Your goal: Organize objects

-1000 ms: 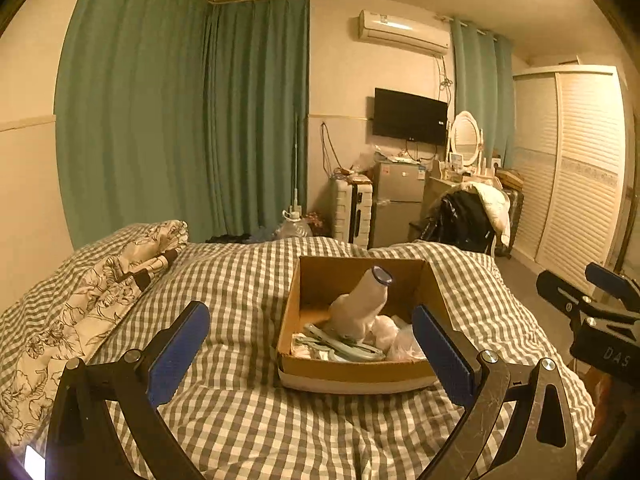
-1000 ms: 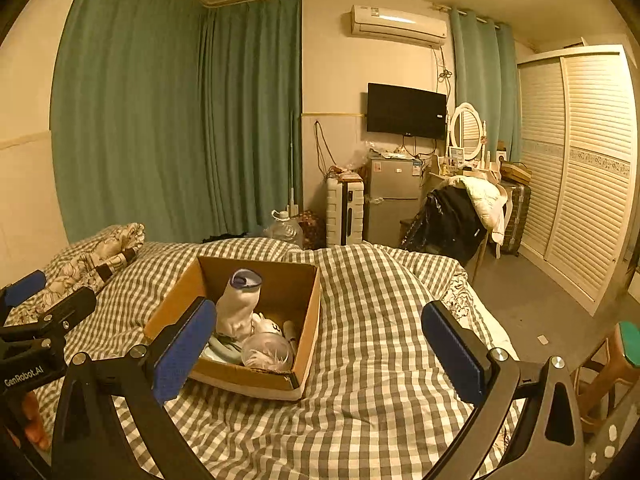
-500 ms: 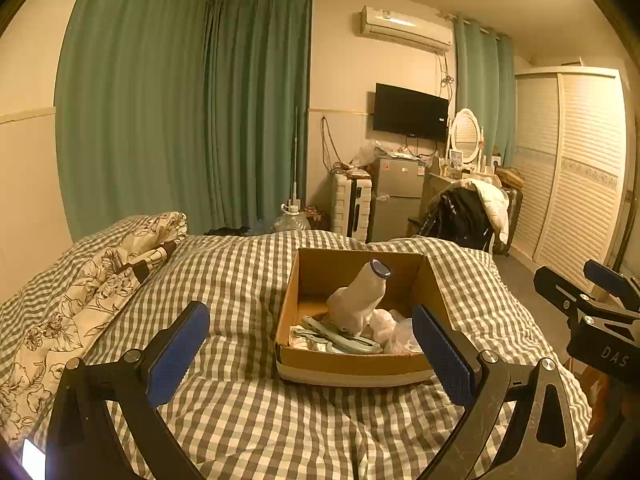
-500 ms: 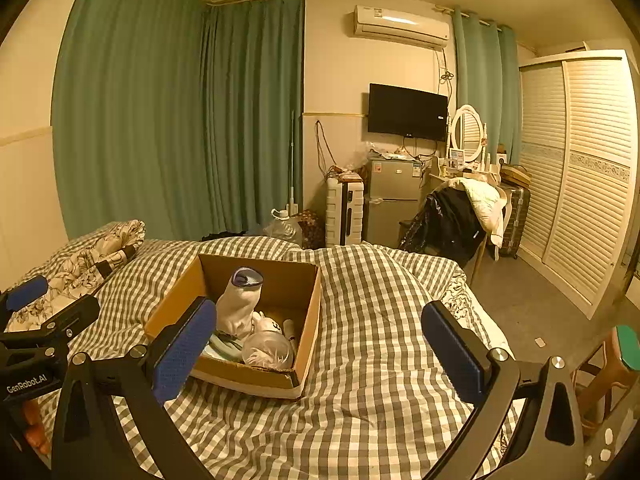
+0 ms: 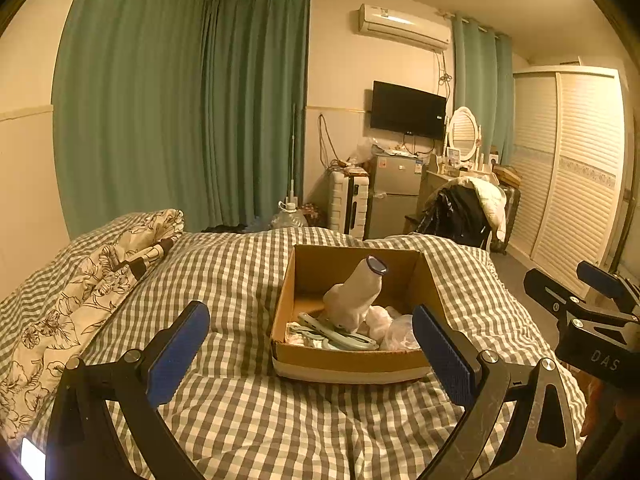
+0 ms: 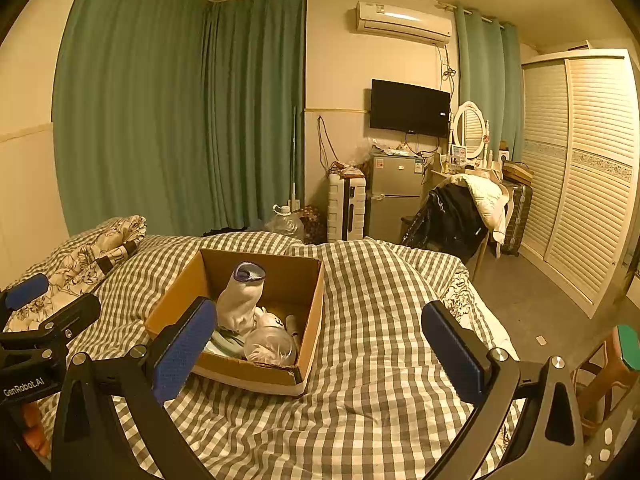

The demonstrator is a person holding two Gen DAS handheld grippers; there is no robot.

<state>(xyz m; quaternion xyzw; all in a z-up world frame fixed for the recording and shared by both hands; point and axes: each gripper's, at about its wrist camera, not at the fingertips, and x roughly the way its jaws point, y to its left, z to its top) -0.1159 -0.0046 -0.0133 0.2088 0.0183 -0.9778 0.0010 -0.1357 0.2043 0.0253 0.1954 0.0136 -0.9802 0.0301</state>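
Your left gripper and right gripper are both wide open, holding nothing. The cardboard box sits on the checked bed — inside it a white sock stands up among soft, pale things.

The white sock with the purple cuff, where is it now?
The white sock with the purple cuff stands upright inside the brown cardboard box on the checked bed cover, centre of both views.

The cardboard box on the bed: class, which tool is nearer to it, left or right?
Left. The left tool faces the cardboard box head-on; the right tool sits off to the box's right, over bare bedspread.
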